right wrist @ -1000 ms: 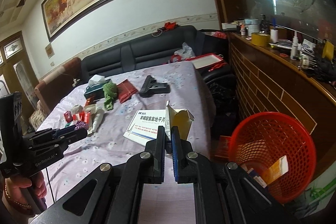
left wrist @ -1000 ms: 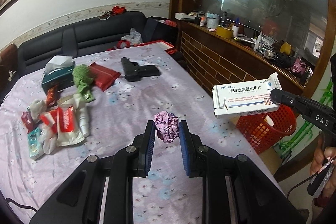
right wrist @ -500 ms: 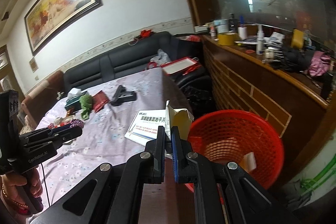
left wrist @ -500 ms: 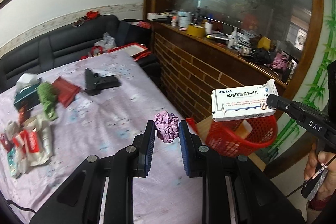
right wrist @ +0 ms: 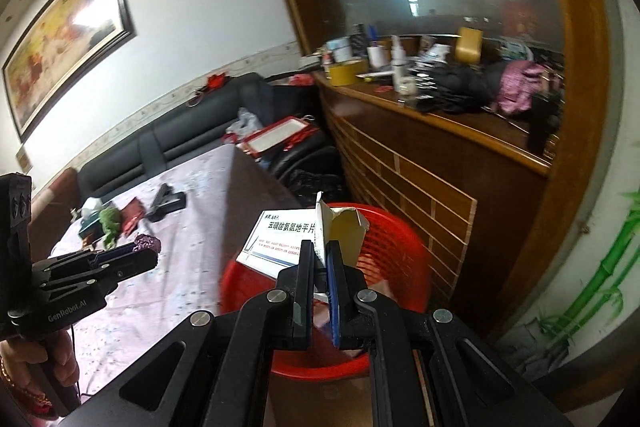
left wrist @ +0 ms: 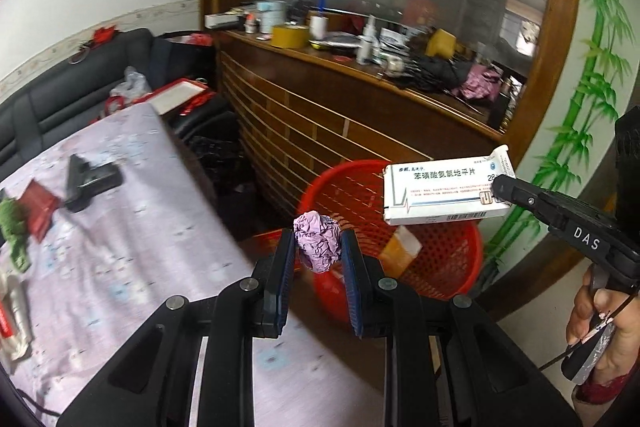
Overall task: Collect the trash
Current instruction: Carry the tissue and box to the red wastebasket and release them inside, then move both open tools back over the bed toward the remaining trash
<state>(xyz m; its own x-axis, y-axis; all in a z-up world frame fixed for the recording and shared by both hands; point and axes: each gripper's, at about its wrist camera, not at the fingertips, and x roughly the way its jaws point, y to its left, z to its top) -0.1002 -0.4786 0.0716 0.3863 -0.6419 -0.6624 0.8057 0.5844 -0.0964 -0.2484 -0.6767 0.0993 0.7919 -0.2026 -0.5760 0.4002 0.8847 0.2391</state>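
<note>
Beside the cloth-covered table (left wrist: 132, 247), a red basket (left wrist: 440, 267) waits on the floor as the left gripper (left wrist: 318, 251) pinches a paper ball (left wrist: 318, 245) near its rim and the right gripper (right wrist: 318, 259) clamps a medicine box (right wrist: 280, 239) above it, so the carrying step looks almost done and next both should open over the basket.

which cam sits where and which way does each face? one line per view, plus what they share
Left wrist: on the left tongs, looking along them past the table edge to the red basket; pads pinch a crumpled purple wad; right tongs and hand show at right.
Right wrist: on the right tongs, facing down over the basket; pads clamp a white medicine box; left tongs and hand show at left.
Shared: basket, box, wad, table, wooden counter.
</note>
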